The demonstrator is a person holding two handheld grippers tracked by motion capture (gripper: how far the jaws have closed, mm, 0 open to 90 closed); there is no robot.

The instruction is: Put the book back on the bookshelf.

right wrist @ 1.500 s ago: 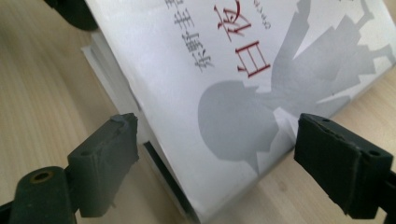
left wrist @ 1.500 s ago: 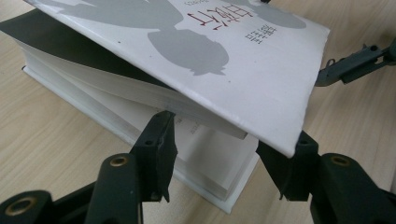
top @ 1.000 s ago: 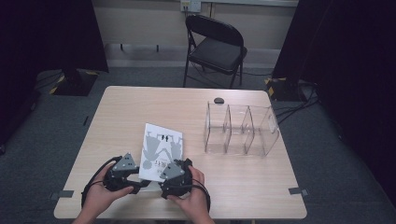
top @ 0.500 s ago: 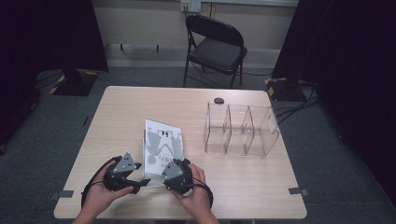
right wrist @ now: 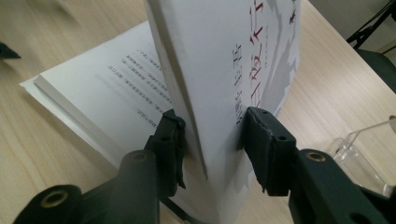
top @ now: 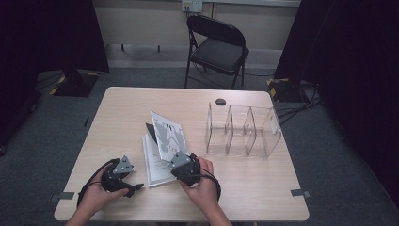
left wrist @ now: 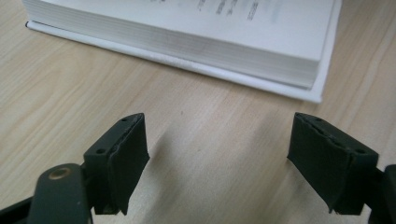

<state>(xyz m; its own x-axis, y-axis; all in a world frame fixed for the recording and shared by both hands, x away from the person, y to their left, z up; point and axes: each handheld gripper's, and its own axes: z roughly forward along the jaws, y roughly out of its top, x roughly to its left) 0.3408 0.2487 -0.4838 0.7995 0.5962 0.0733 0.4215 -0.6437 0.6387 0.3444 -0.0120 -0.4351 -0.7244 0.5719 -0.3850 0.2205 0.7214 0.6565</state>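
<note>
I am looking down on the wooden table [top: 117,113], which is carrying everything in play, and toward its right side the clear acrylic organizer [top: 242,131] is standing with its three compartments side by side. The white book [top: 160,150] is lying near the front edge, between my two tools and well apart from the organizer; its front part [top: 168,136] is standing lifted at a steep tilt over the page block [left wrist: 187,35], which is lying flat on the wood. My right gripper [top: 179,162] is clamping the lower edge of that lifted part — in the right gripper view [right wrist: 211,135] the pads are pressing on either side of the cover and some pages under it, the jaws having just been closing onto them. My left gripper [top: 133,188] is sitting just left of the book, released; in the left gripper view [left wrist: 229,154] its jaws are standing wide with bare wood between them — they have just been opening. A small dark object [top: 220,101] is resting behind the organizer.
</note>
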